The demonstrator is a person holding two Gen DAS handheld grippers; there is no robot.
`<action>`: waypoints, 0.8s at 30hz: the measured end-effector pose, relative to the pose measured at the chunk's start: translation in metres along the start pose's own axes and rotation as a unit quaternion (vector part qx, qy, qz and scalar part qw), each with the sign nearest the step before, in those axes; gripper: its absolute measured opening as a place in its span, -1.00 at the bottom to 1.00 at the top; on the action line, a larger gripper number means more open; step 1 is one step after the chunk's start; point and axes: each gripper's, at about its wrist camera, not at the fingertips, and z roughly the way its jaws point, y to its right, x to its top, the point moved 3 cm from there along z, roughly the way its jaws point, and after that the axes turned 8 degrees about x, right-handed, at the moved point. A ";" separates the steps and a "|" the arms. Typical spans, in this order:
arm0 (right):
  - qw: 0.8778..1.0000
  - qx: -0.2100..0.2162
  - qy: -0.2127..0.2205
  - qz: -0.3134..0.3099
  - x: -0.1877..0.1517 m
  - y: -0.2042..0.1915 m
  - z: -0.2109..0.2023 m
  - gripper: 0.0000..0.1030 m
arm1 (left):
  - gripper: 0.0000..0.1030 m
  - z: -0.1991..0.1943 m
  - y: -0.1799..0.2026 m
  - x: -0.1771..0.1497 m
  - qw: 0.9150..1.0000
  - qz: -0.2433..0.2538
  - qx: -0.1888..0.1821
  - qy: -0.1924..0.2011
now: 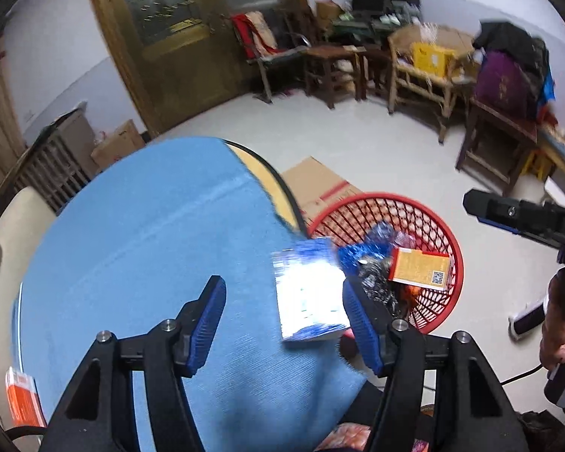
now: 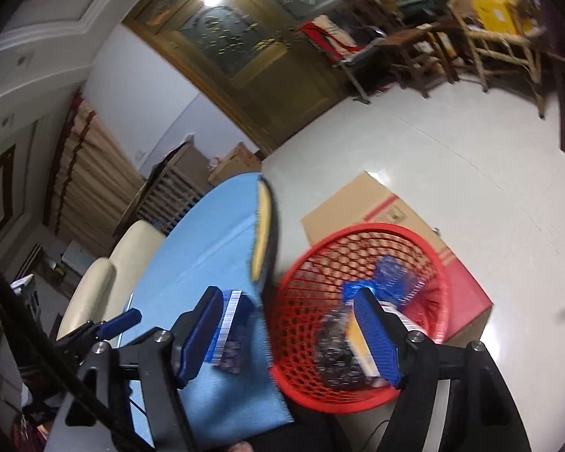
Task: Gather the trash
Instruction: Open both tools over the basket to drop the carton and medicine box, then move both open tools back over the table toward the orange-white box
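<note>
Left claw (image 1: pixel 282 316): jaws wide, nothing gripped; blue-and-white box (image 1: pixel 309 297) blurred between fingers, at edge of blue desk (image 1: pixel 150 245), not yet in basket. Right claw (image 2: pixel 290 324): jaws wide, empty, above red basket (image 2: pixel 358 233). Basket on floor beside desk already holds orange box (image 1: pixel 420 267), blue wrapper (image 1: pixel 361 252), dark crumpled wrapper (image 1: pixel 376 286). Left: orange packet (image 1: pixel 22 399) at near desk edge. Judged: well along, unfinished.

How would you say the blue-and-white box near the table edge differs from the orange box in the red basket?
The blue-and-white box is blue and silvery white; the orange box is orange with a white panel bearing a QR code. The blue-and-white box is at the edge of the blue tablecloth, outside the red basket; the orange box lies in it among other trash. The blue-and-white box is blurred; the orange box is sharp. Both are small rectangular cartons.
</note>
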 end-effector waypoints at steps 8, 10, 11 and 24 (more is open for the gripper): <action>0.998 0.005 0.007 -0.063 -0.003 -0.065 0.004 0.46 | 0.29 -0.051 -0.092 -0.037 0.994 -0.105 0.025 0.036; 0.997 0.036 -0.020 -0.066 -0.009 -0.079 0.014 0.45 | 0.30 -0.059 -0.110 -0.050 0.991 -0.122 0.044 0.043; 0.996 0.062 -0.032 -0.062 -0.012 -0.085 0.018 0.45 | 0.30 -0.063 -0.118 -0.057 0.989 -0.129 0.058 0.047; 0.987 0.014 -0.158 0.020 -0.059 -0.087 0.145 0.35 | 0.34 -0.093 -0.176 -0.098 0.971 -0.187 0.133 0.067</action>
